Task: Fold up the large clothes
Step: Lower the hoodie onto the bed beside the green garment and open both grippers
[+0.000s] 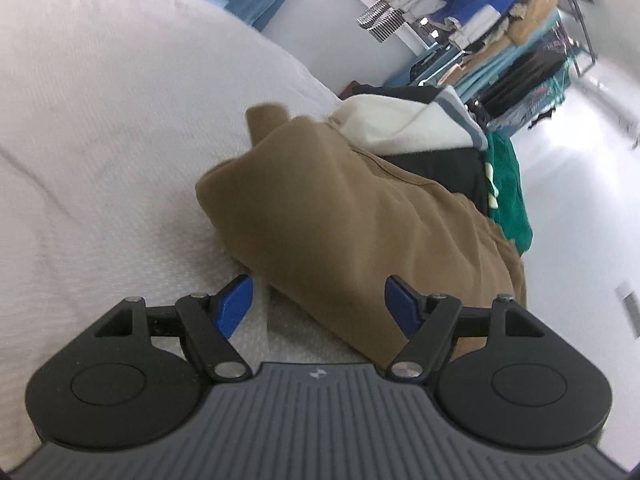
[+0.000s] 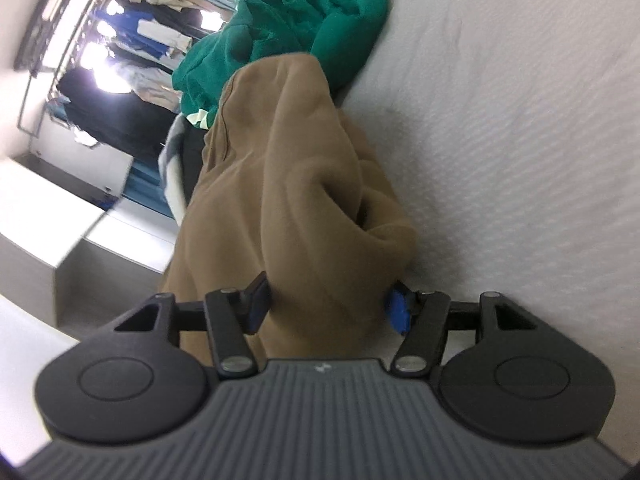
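A tan fleece garment [image 1: 344, 208] lies bunched on the white bed cover [image 1: 100, 140], on top of a pile with a cream piece [image 1: 400, 124], a black piece [image 1: 452, 168] and a green garment [image 1: 508, 196]. My left gripper [image 1: 318, 304] is open, its blue pads either side of the tan garment's near edge, not closed on it. In the right wrist view the tan garment [image 2: 296, 200] runs between the fingers of my right gripper [image 2: 328, 304]. Its jaws stand wide apart with the cloth filling the gap. The green garment [image 2: 288, 36] lies beyond.
A clothes rack [image 1: 500, 40] with many hanging garments stands at the far right, and shows in the right wrist view [image 2: 112, 64] too. The bed's edge drops to a pale floor [image 1: 580, 200]. A white low ledge [image 2: 60, 216] sits beside the bed.
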Motion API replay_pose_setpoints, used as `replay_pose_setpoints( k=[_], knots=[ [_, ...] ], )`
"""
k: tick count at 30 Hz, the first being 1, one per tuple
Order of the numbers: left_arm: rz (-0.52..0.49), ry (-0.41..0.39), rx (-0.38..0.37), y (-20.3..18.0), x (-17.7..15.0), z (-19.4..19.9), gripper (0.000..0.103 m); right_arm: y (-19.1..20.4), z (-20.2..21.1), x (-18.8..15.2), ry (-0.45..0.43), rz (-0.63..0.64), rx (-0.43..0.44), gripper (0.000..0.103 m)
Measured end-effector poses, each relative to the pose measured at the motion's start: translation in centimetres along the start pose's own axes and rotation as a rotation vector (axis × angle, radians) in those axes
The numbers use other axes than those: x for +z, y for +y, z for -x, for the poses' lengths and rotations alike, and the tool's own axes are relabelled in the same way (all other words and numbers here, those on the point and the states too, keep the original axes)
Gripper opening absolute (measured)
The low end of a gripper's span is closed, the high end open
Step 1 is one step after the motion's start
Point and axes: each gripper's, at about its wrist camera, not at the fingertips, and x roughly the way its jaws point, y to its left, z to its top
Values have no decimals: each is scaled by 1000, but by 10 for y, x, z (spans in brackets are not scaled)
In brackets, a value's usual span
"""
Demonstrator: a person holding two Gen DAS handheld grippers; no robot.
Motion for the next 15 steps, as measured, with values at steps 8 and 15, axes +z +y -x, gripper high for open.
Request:
replay_pose_setpoints(
  k=[8, 15],
  knots=[
    [-204, -59, 103, -69, -4, 71, 77, 41, 66, 3, -104, 166, -55, 61],
    [-368, -136, 126, -140, -12, 137, 77, 119, 102, 0, -142, 376, -13, 61]
  ],
)
